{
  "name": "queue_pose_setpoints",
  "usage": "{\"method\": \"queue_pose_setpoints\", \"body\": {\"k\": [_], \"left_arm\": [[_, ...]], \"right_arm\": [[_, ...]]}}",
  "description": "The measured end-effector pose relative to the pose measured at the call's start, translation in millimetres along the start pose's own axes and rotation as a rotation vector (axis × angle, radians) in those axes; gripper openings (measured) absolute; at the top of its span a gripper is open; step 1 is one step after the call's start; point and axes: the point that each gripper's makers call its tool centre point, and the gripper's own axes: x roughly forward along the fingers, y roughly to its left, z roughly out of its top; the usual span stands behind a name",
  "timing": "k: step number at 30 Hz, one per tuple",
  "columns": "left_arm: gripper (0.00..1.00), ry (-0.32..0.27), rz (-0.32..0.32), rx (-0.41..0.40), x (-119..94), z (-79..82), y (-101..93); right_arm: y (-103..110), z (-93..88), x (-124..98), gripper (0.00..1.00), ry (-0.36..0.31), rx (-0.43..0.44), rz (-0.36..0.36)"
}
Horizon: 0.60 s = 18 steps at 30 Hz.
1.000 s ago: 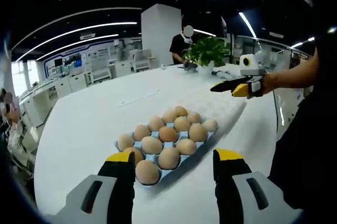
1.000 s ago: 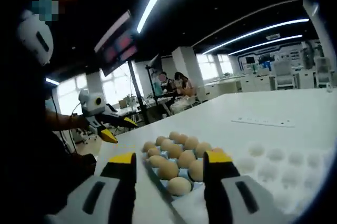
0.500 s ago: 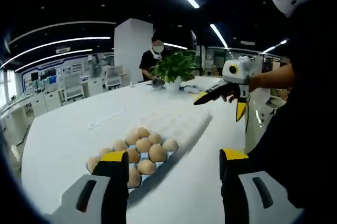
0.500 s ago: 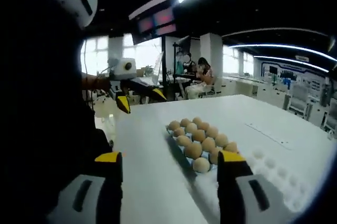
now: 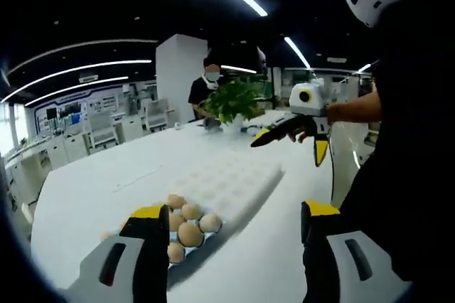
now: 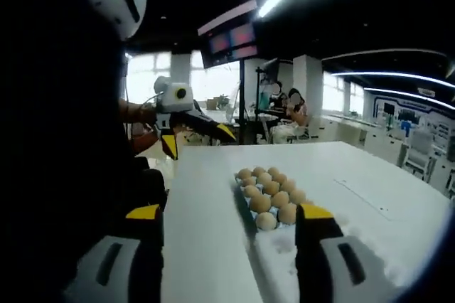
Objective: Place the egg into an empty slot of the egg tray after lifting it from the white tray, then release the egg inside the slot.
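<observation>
Here, in the left gripper view, the left gripper [image 5: 234, 225] rises from the bottom edge with its two yellow-tipped jaws spread wide apart and nothing between them. Just past its left jaw lies the tray of brown eggs [image 5: 186, 221], a blue-edged tray on the white table [image 5: 85, 189], partly hidden behind that jaw, so the eggs sit ahead and to the left of the gap rather than inside it. Touching that tray on its far side is the white egg tray [image 5: 231, 182], a pale moulded sheet of dimples whose slots all look bare from this angle. Beyond it a potted green plant [image 5: 231, 100] stands on the table, with a person [image 5: 205, 89] behind it. To the right the right gripper [image 5: 291, 136] hangs in the air above the table's edge, held in the person's hand, its jaws splayed and holding nothing, well apart from both trays. In the right gripper view, the left gripper [image 6: 195, 132] shows at the left, raised above the table [image 6: 206, 203] corner, jaws parted and bare. Further right the eggs [image 6: 270, 193] sit in close rows, ahead of the right gripper [image 6: 226, 221], whose own jaws stand wide and empty at the bottom, the nearest egg lying just above and inside its right jaw tip yet clear of it. The white egg tray [image 6: 348, 235] spreads to the right of the eggs, partly behind that jaw. Whether any single egg lies loose from the rows cannot be told.
</observation>
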Motion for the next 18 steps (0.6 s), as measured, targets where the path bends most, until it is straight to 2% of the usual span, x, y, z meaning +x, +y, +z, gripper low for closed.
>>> {"method": "queue_pose_setpoints", "body": {"k": [4, 7, 12, 15, 18], "left_arm": [[0.77, 0.009, 0.006, -0.002, 14, 0.0, -14.9], [0.77, -0.002, -0.005, 0.011, 23, 4.3, -23.0], [0.77, -0.014, -0.008, 0.035, 24, 4.5, -25.8], [0.78, -0.052, -0.056, 0.015, 22, 8.1, -30.7], [0.77, -0.029, -0.084, 0.06, 20, 2.9, -32.1]], "right_arm": [[-4, -6.1, -13, 0.76, -0.006, -0.023, 0.008], [-4, -9.0, -22, 0.76, -0.018, -0.009, 0.011], [0, -16.4, -28, 0.76, 0.01, -0.013, 0.021], [2, -16.7, -34, 0.76, 0.035, -0.033, 0.031], [0, -18.1, -35, 0.76, 0.042, -0.044, 0.028]]}}
